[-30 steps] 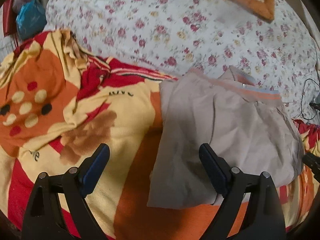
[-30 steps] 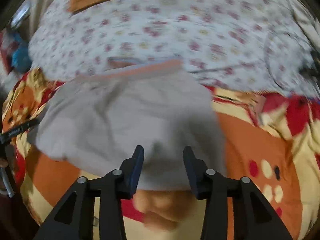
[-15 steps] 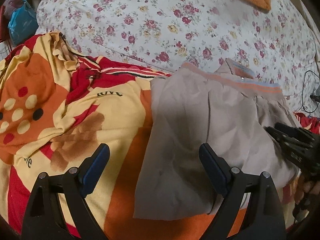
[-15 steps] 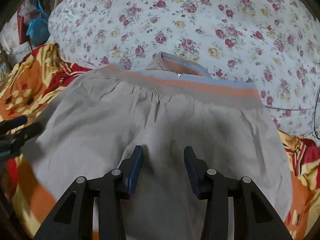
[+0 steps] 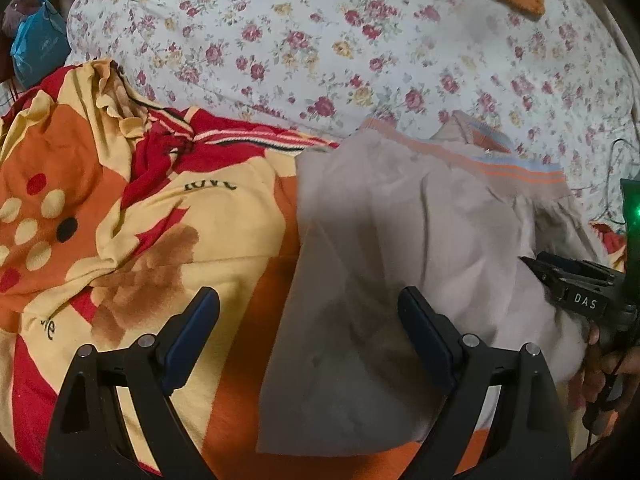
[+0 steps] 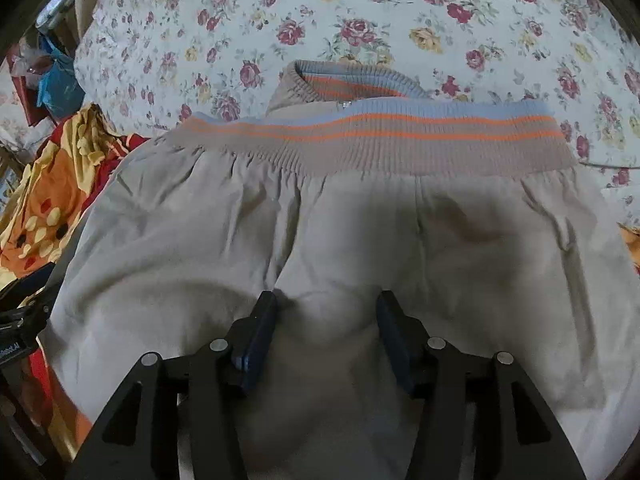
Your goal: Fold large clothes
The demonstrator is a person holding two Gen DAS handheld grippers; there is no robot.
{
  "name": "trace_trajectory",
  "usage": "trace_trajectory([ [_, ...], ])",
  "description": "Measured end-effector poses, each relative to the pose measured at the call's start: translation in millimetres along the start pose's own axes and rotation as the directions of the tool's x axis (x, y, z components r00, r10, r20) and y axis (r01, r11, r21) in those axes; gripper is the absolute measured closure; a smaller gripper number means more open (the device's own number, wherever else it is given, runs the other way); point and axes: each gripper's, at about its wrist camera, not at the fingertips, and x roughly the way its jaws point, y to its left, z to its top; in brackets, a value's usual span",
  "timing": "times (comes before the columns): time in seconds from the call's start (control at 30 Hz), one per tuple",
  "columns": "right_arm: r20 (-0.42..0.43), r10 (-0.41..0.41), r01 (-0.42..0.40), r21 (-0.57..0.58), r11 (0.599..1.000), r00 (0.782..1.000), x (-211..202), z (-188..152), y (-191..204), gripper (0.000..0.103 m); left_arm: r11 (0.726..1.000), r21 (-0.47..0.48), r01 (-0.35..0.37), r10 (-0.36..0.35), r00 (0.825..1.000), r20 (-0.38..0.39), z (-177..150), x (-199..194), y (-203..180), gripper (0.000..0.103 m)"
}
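Left gripper: jaws spread wide, nothing pinched. It is held over the left edge of the beige garment; the right-hand finger sits above the fabric, the left-hand finger above the orange-and-yellow blanket. Contact with the cloth cannot be told from this view.

Right gripper: jaws about half spread and just been opening. A raised hump of the beige fabric is seen between the two pads, with a crease running up from the left pad. The pads look to be at or just beside the fabric, but a firm pinch is not shown. In the left wrist view the same gripper is seen at the garment's right side, held by a hand.

Garment: laid folded and mostly flat on the bed, its ribbed waistband with orange and blue stripes at the far end, resting on the floral sheet. The near part is lying on the blanket. A second ribbed band is seen poking out behind the waistband.
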Motion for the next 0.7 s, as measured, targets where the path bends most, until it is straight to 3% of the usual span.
trace_trajectory([
  [0.37,0.096,0.039,-0.036,-0.038,0.999,0.995,-23,9,31,0.047,0.999,0.000,0.040,-0.040,0.999,0.006,3,-2,-4,0.011],
  [0.47,0.064,0.008,-0.005,-0.044,0.999,0.998,0,13,36,0.047,0.995,-0.055,0.086,-0.087,0.996,-0.019,6,2,6,0.011],
  [0.6,0.049,-0.032,0.035,-0.057,0.998,0.998,23,10,33,0.045,0.967,-0.190,0.172,-0.187,0.980,-0.069,8,13,24,0.011],
  [0.7,0.047,-0.025,0.028,-0.056,0.998,0.999,19,9,30,0.044,0.960,-0.222,0.171,-0.197,0.976,-0.097,7,23,26,0.010],
])
